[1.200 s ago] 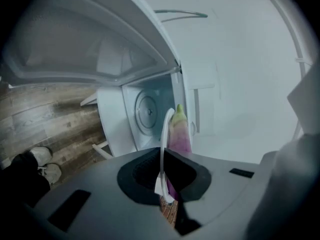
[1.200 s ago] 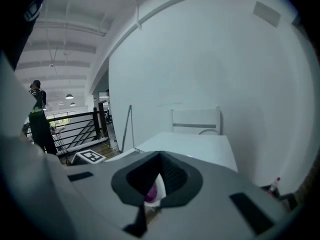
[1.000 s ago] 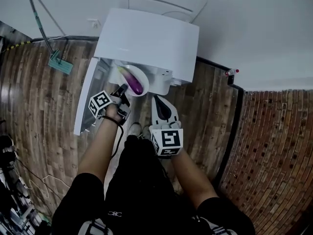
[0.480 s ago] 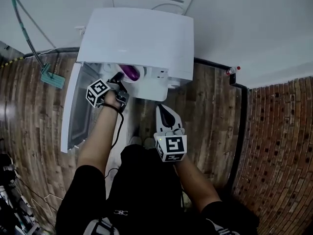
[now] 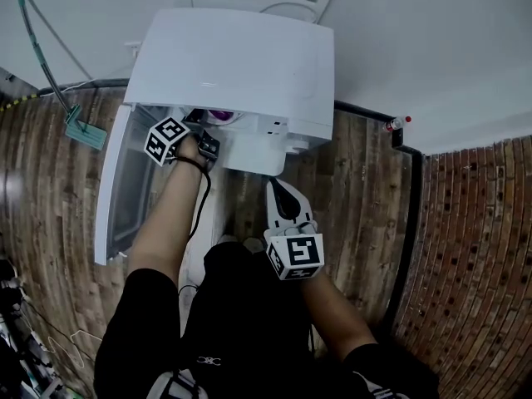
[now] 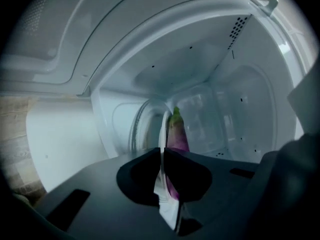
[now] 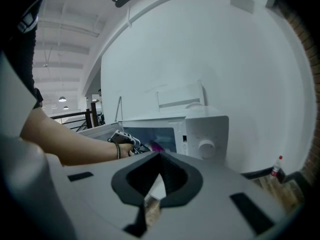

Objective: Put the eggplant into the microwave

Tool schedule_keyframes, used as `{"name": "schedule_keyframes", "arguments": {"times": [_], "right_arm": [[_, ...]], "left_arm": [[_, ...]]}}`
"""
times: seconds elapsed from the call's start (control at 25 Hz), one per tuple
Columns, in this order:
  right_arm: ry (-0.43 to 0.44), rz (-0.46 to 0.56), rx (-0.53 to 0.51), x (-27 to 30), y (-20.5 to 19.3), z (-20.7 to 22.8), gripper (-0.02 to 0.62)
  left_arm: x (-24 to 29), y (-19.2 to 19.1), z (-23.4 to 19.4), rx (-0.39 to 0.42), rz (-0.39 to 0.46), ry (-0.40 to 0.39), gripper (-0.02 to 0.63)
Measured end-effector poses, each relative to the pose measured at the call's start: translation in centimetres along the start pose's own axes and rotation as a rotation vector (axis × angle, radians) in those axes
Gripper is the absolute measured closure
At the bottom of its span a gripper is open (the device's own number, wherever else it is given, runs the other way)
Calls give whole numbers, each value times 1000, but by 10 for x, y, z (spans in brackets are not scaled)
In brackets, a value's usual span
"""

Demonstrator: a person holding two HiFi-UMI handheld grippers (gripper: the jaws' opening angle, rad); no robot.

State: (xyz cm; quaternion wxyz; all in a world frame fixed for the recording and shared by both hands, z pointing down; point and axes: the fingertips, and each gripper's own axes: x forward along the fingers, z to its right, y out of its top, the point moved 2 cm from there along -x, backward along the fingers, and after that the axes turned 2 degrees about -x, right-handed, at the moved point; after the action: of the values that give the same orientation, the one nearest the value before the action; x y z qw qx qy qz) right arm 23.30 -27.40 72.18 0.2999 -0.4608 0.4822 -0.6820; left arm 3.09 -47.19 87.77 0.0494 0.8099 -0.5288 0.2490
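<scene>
The left claw (image 6: 162, 154) has pushed deeper into the microwave (image 5: 241, 65), pinching the plate (image 6: 161, 129) by its rim to carry the eggplant (image 6: 176, 132). The right claw (image 7: 157, 176) waits outside, pressed together and empty.

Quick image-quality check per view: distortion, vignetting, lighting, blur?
Left gripper view: strong fisheye, black corners, dim bluish light inside the microwave, plate rim and eggplant soft near the fingers. Right gripper view: same vignette, bright white wall. Head view: evenly lit, floor planks bow toward the edges.

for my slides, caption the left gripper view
Left gripper holds a plate with the eggplant inside the microwave cavity
</scene>
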Motion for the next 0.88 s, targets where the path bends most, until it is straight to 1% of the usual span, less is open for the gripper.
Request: {"name": "schedule_keyframes", "arguments": {"times": [0.08,0.12,0.16,0.2,0.28,0.36,0.4,0.44,0.48,0.52,0.6,0.72,0.76,0.8,0.84,0.88], "right_arm": [[6,12,9,-2,7,0,589],[8,12,10,-3,9,-1,589],[9,10,12,-3,11,-1,589],[11,7,12,-3,12,-2,589],[16,-2,10,-2,12,-4,589],[19,-13,6,-1,10,-6,589],[20,-19,5,-1,8,-7,589],[21,-27,5,-2,7,-8,589],[20,-35,5,-2,5,-9,589],[19,-44,5,-3,5,-10,589],[18,-60,6,-5,6,-11,589],[14,-83,9,-11,15,-15,589],[12,-88,10,-13,20,-16,589],[11,-94,10,-16,26,-19,589],[11,-99,9,-19,33,-22,589],[12,-104,7,-22,42,-26,589]], "left_arm": [[2,3,3,54,6,9,586],[3,4,5,108,8,17,586],[4,5,7,188,8,32,583],[5,7,9,286,7,53,572],[8,9,13,508,6,111,532],[9,11,16,715,14,175,466],[9,12,16,796,26,202,426],[7,14,17,854,44,225,389],[3,17,18,891,68,241,374],[-1,20,18,909,95,250,371],[-11,25,19,920,133,251,370],[-29,26,21,930,127,246,373],[-37,25,23,934,123,249,398],[-46,24,26,941,121,256,451],[-57,23,29,951,118,263,539],[-70,20,34,958,110,264,606]]}}
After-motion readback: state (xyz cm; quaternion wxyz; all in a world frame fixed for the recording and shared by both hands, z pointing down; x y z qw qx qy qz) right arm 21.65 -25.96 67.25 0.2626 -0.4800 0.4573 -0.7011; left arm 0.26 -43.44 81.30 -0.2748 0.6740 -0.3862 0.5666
